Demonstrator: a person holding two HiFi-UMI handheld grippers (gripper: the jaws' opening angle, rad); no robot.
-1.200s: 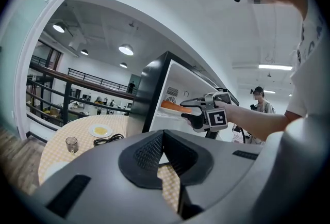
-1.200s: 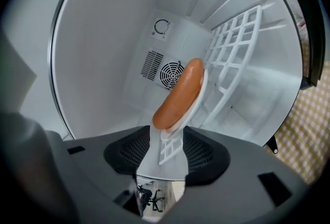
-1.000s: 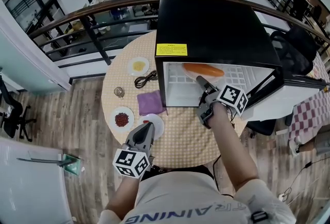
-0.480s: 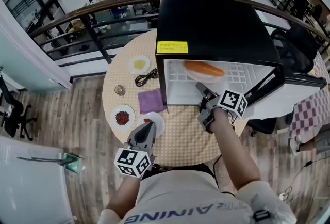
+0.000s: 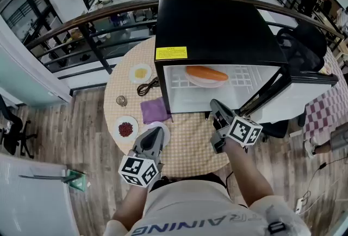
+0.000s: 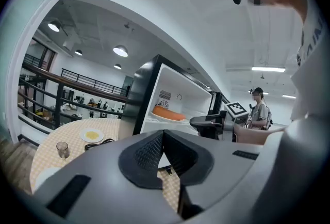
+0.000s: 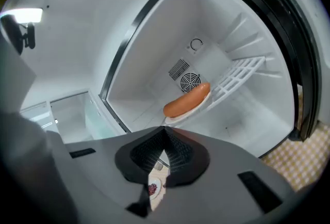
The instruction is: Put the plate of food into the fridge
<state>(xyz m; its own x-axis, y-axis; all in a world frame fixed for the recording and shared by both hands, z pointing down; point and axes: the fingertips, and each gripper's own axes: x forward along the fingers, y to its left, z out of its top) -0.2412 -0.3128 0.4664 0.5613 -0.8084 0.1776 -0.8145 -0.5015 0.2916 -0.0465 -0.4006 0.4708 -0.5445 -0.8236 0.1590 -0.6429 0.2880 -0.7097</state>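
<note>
A white plate with a long orange sausage (image 5: 205, 74) rests on the wire shelf inside the open black fridge (image 5: 217, 28). The same sausage (image 7: 186, 100) lies deep in the fridge in the right gripper view, and the plate (image 6: 167, 113) also shows in the left gripper view. My right gripper (image 5: 215, 104) hovers outside the fridge mouth over the table, its jaws closed together on nothing. My left gripper (image 5: 156, 132) is shut and empty, held above a small white plate (image 5: 165, 132) at the table's near edge.
The fridge door (image 5: 296, 93) stands open to the right. On the round table (image 5: 190, 145) lie a purple cloth (image 5: 155, 110), a black cable (image 5: 148, 87), a plate of red food (image 5: 126, 128), a plate of yellow food (image 5: 140, 72) and a small glass (image 5: 121, 100).
My right gripper has drawn back out of the fridge, leaving the plate with the sausage on the shelf, and its jaws have shut. The left gripper has stayed in place.
</note>
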